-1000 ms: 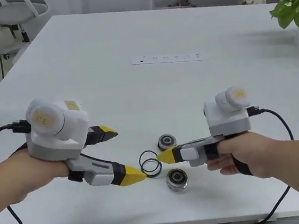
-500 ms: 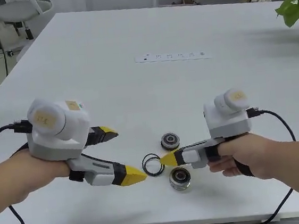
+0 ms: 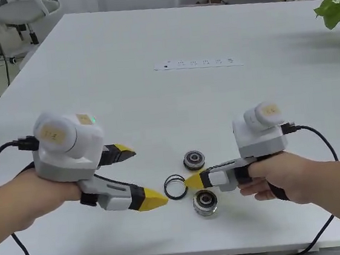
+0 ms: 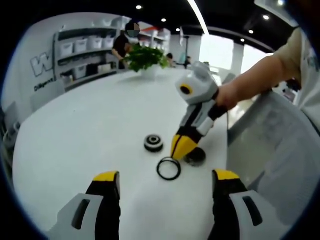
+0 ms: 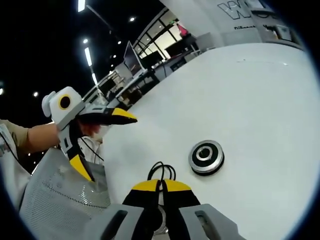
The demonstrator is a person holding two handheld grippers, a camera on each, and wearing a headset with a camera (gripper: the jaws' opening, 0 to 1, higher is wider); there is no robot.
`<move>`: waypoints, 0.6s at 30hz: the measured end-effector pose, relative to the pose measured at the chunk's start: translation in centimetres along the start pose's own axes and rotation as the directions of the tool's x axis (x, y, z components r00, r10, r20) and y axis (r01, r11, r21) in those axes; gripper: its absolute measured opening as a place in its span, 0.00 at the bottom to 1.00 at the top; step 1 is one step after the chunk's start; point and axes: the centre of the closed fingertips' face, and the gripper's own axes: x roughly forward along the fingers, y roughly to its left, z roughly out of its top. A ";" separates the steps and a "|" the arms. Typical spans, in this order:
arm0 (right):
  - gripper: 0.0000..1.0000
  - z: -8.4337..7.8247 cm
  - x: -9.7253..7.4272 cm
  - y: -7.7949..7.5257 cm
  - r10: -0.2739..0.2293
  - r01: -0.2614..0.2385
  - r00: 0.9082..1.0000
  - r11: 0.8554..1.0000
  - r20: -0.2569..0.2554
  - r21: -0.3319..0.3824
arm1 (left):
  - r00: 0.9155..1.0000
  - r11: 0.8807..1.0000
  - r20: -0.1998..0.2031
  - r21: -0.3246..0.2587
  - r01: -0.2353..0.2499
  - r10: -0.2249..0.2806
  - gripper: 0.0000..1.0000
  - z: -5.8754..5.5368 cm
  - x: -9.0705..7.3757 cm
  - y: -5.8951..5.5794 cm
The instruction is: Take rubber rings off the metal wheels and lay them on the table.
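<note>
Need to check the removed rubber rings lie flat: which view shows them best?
Left gripper view: the rubber rings lie whole and large beyond its open jaws. The head view shows them smaller. In the right gripper view its own shut jaws cover part of them.

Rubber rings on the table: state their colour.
The rubber rings are black, seen best in the left gripper view.
</note>
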 end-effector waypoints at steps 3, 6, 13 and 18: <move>0.02 -0.1 0.1 0.0 -0.002 0.002 1.000 1.000 -0.004 -0.007 | 1.000 1.000 0.000 -0.002 0.000 0.000 0.76 0.0 0.0 0.0; 0.05 -0.1 0.2 0.0 -0.008 0.008 1.000 1.000 -0.006 -0.018 | 1.000 1.000 -0.002 -0.002 -0.001 0.001 0.76 0.0 0.0 0.0; 0.12 -0.1 0.0 -0.1 -0.019 0.019 1.000 0.999 -0.005 -0.031 | 1.000 1.000 -0.007 -0.004 -0.002 0.002 0.76 -0.2 -0.1 -0.1; 0.15 0.1 -0.2 0.1 -0.011 0.011 1.000 0.999 0.004 -0.035 | 1.000 1.000 -0.008 -0.004 0.000 0.000 0.76 -0.2 -0.1 -0.2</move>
